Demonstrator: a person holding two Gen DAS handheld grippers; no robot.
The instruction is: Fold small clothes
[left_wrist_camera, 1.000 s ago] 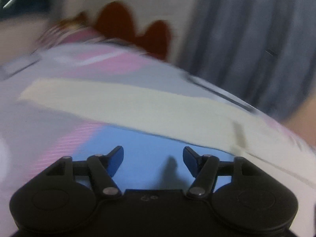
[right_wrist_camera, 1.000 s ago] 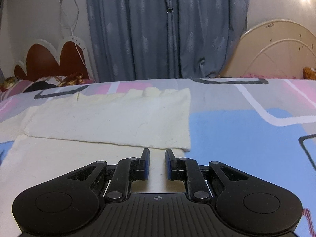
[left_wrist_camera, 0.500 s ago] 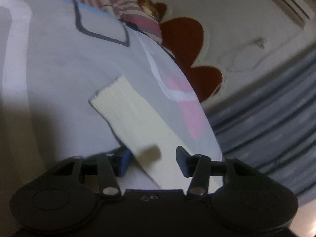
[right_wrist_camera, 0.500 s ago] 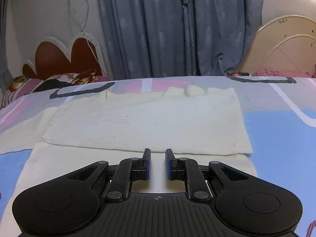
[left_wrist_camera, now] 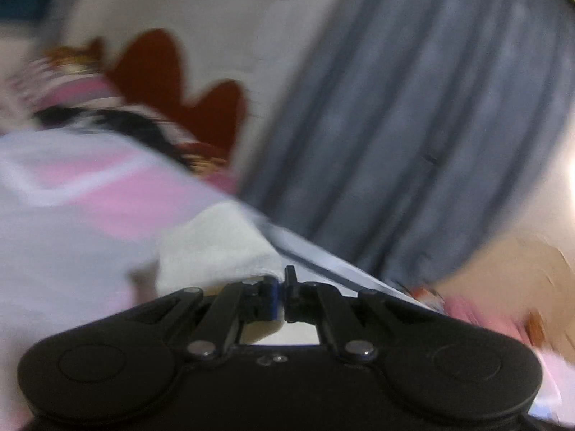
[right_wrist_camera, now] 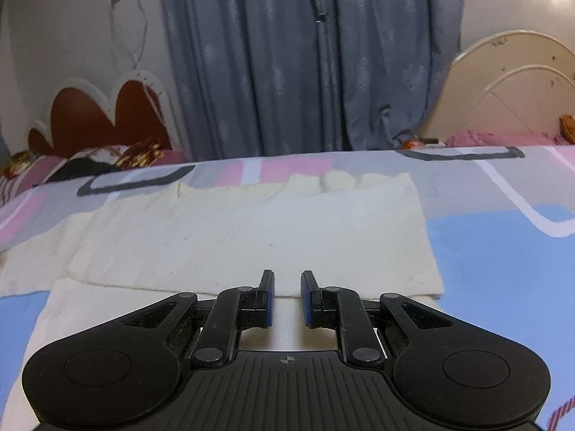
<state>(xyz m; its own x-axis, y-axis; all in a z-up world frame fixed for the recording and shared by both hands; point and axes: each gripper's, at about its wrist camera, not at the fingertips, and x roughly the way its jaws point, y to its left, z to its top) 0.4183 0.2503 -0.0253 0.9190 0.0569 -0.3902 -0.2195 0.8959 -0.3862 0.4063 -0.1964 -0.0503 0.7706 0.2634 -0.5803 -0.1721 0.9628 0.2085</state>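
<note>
A cream garment (right_wrist_camera: 251,230) lies flat on the bed, partly folded, with one layer over another. My right gripper (right_wrist_camera: 287,287) hovers over its near part with the jaws a little apart and nothing between them. In the blurred left wrist view, my left gripper (left_wrist_camera: 282,287) is shut on a strip of the cream garment (left_wrist_camera: 215,248), which is lifted and bunched in front of the fingers.
The bed has a patterned cover (right_wrist_camera: 503,251) in blue, pink and grey. A red scalloped headboard (right_wrist_camera: 100,118) and pillows (right_wrist_camera: 72,165) are at the left. Grey curtains (right_wrist_camera: 305,54) hang behind. A cream bed frame (right_wrist_camera: 510,82) stands at the right.
My left gripper was open over the garment's strip and has closed on it, then swung up and around. The right gripper's view has shifted slightly; its jaws have not changed.
</note>
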